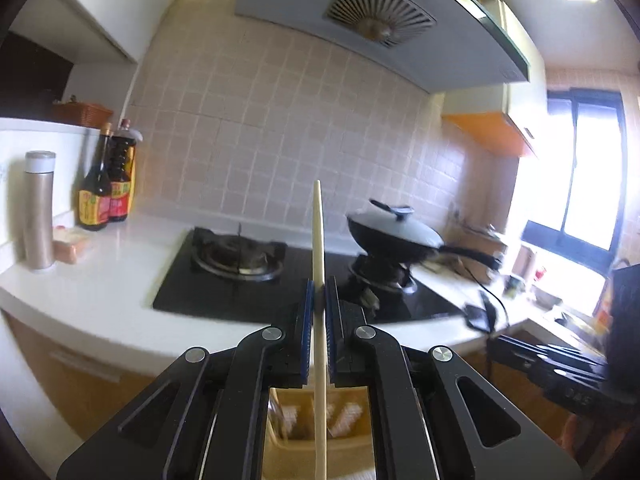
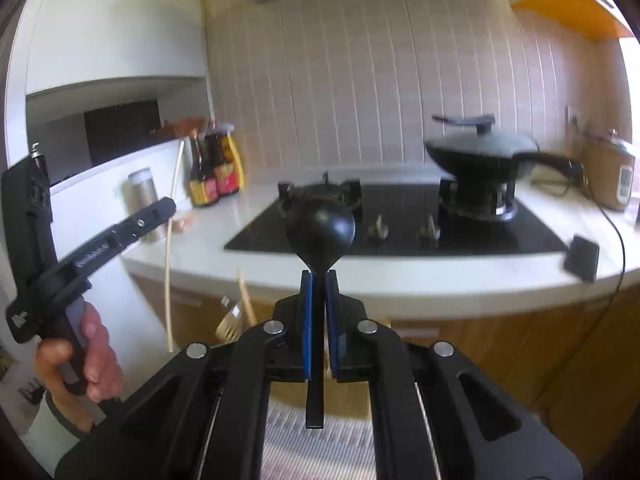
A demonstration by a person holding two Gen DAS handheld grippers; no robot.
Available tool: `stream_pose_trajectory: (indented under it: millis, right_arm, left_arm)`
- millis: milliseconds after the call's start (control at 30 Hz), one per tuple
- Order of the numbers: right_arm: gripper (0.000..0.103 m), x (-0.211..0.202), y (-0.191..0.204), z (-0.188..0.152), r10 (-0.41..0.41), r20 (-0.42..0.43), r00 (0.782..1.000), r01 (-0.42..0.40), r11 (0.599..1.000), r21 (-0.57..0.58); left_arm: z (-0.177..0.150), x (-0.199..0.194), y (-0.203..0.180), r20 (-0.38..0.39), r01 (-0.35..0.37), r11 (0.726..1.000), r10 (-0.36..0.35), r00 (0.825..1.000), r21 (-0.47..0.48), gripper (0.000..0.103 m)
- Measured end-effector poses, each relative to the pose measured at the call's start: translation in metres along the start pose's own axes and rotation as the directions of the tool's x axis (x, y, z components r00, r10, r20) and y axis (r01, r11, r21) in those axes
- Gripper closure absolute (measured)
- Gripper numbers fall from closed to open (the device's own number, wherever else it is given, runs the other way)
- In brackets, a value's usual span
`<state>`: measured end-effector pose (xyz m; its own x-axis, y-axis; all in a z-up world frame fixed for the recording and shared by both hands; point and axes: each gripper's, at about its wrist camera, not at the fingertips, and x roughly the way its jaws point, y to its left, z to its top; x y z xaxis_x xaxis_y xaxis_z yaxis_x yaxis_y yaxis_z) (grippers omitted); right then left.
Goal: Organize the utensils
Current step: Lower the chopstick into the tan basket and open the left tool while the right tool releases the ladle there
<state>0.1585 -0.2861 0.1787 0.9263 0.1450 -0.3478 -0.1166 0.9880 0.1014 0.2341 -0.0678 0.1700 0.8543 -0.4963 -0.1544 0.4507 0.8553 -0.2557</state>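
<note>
**Both grippers hold a utensil above the kitchen counter**

Left wrist view: the left gripper (image 1: 319, 294) sits at lower centre, its blue-padded jaws closed narrowly on a pale chopstick (image 1: 318, 248). The stick stands nearly upright, running from the bottom edge up through the jaws to a tip in mid-frame. Below the fingers, at the bottom centre, a tan utensil holder (image 1: 348, 420) with compartments shows between the gripper's arms. Behind lie the black gas stove (image 1: 240, 276) at centre, a lidded wok (image 1: 394, 236) on the burner to the right, two sauce bottles (image 1: 106, 184) and a metal flask (image 1: 39, 210) at the left on the white counter (image 1: 100, 284).

Right wrist view: the right gripper (image 2: 319, 280) at lower centre clamps the handle of a black ladle (image 2: 319, 227), bowl upward in mid-frame. At the left edge, the person's left hand (image 2: 86, 354) grips the other tool, with the chopstick standing upright beside it. The wok sits at the upper right, on the stove.
</note>
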Motion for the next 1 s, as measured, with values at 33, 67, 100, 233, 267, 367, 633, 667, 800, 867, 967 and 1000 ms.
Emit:
stream_pose_trajectory:
  millis: [33, 67, 100, 233, 267, 367, 633, 667, 800, 867, 967, 1000]
  right_arm:
    - [0.098, 0.005, -0.002, 0.001, -0.003, 0.015, 1.000, 0.003, 1.000, -0.002]
    - [0.098, 0.013, -0.005, 0.001, -0.001, 0.031, 1.000, 0.001, 1.000, -0.001]
    - [0.098, 0.019, -0.007, 0.002, 0.000, 0.041, 0.999, 0.000, 1.000, -0.001]
    - [0.098, 0.044, -0.015, -0.005, -0.021, 0.080, 0.997, 0.021, 1.000, -0.004]
    - [0.098, 0.050, -0.017, -0.007, -0.032, 0.090, 0.995, 0.033, 0.999, -0.008]
    - [0.098, 0.066, -0.023, -0.016, -0.051, 0.097, 0.994, 0.052, 0.999, -0.011]
    - [0.098, 0.087, -0.034, -0.034, -0.054, 0.098, 0.994, 0.054, 0.999, 0.002]
    - [0.098, 0.088, -0.033, -0.035, -0.053, 0.098, 0.994, 0.053, 0.999, 0.000]
    - [0.098, 0.095, -0.032, -0.043, -0.055, 0.097, 0.994, 0.056, 0.998, -0.010]
    - [0.098, 0.095, -0.031, -0.047, -0.057, 0.102, 0.993, 0.057, 0.998, -0.007]
    - [0.098, 0.094, -0.030, -0.051, -0.053, 0.103, 0.993, 0.055, 0.998, -0.014]
    - [0.098, 0.093, -0.029, -0.053, -0.053, 0.104, 0.993, 0.056, 0.998, -0.021]
  left_arm:
    - [-0.002, 0.007, 0.003, 0.009, -0.001, 1.000, 0.001, 1.000, -0.008, 0.099]
    - [-0.004, 0.014, 0.005, 0.018, -0.006, 1.000, 0.006, 1.000, -0.015, 0.099]
    - [-0.006, 0.019, 0.007, 0.027, -0.013, 1.000, 0.014, 1.000, -0.018, 0.099]
    - [-0.021, 0.039, 0.014, 0.057, -0.029, 0.999, 0.031, 0.998, -0.037, 0.099]
    - [-0.025, 0.042, 0.017, 0.058, -0.027, 0.999, 0.029, 0.998, -0.042, 0.099]
    - [-0.034, 0.050, 0.022, 0.068, -0.019, 0.999, 0.022, 0.997, -0.045, 0.099]
    - [-0.050, 0.062, 0.021, 0.080, -0.049, 0.999, 0.049, 0.996, -0.006, 0.099]
    - [-0.051, 0.062, 0.021, 0.083, -0.052, 0.999, 0.052, 0.995, -0.001, 0.099]
    - [-0.055, 0.065, 0.018, 0.083, -0.062, 0.998, 0.061, 0.995, 0.016, 0.099]
    - [-0.058, 0.065, 0.019, 0.084, -0.065, 0.998, 0.063, 0.994, 0.019, 0.099]
    - [-0.063, 0.062, 0.020, 0.083, -0.055, 0.998, 0.054, 0.995, 0.021, 0.099]
    - [-0.066, 0.060, 0.020, 0.085, -0.051, 0.999, 0.049, 0.995, 0.020, 0.099]
